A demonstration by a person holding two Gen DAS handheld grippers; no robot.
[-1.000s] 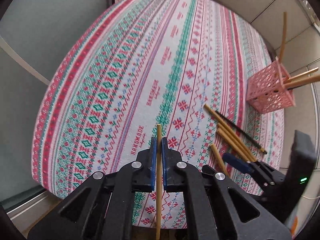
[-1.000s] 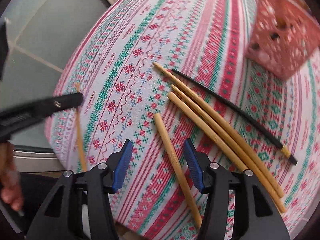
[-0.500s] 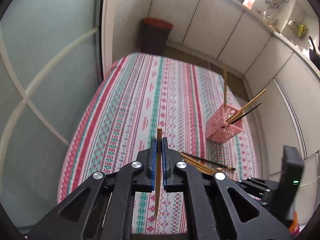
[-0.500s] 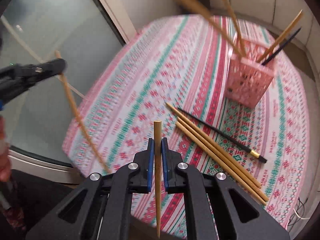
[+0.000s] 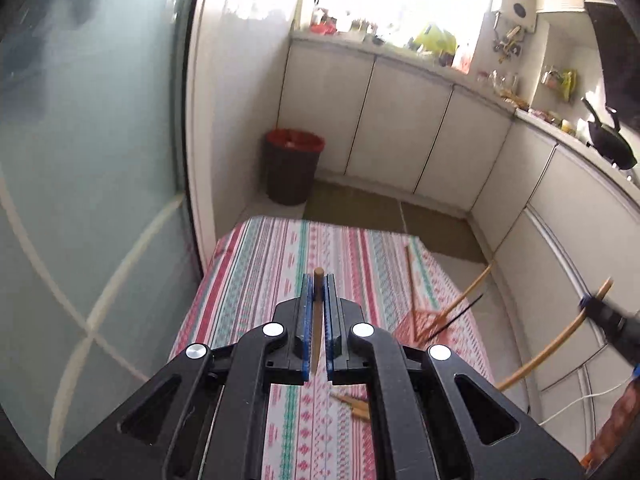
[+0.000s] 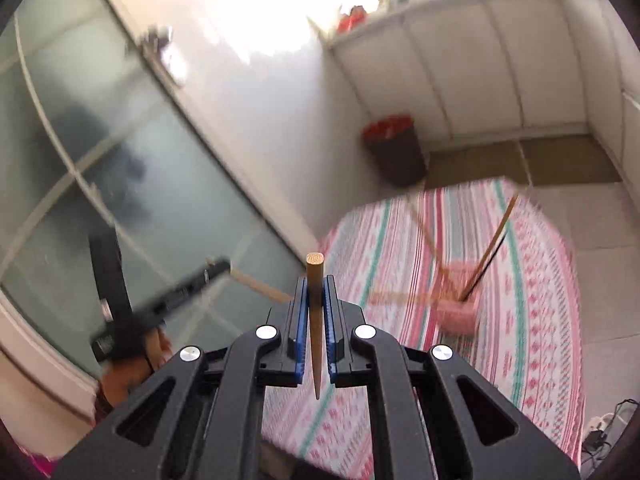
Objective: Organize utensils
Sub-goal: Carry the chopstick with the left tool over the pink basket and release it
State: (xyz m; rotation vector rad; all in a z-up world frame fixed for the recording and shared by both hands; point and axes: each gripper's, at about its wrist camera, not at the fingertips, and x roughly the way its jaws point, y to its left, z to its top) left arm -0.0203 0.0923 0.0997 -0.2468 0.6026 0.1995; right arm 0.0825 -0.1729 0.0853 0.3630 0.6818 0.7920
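1. Both grippers had risen higher above the bench (image 5: 256, 272) since earlier.
2. Left gripper (image 5: 316, 320): jaws clenched on a wooden chopstick (image 5: 317, 312).
3. Right gripper (image 6: 315, 320): jaws clenched on another chopstick (image 6: 315, 304).
4. Pink basket (image 6: 458, 312): stood on bench, holding chopsticks.

- We see the holder (image 5: 416, 326) standing on the tabletop (image 5: 280, 264), toward its right side, with chopsticks (image 5: 466, 294) leaning out of it.
- Loose chopsticks (image 5: 352, 402) lie on the tabletop nearer us.
- Beyond the tabletop's far edge, a bin (image 5: 292, 172) stands on the floor before the cabinets (image 5: 400, 120).
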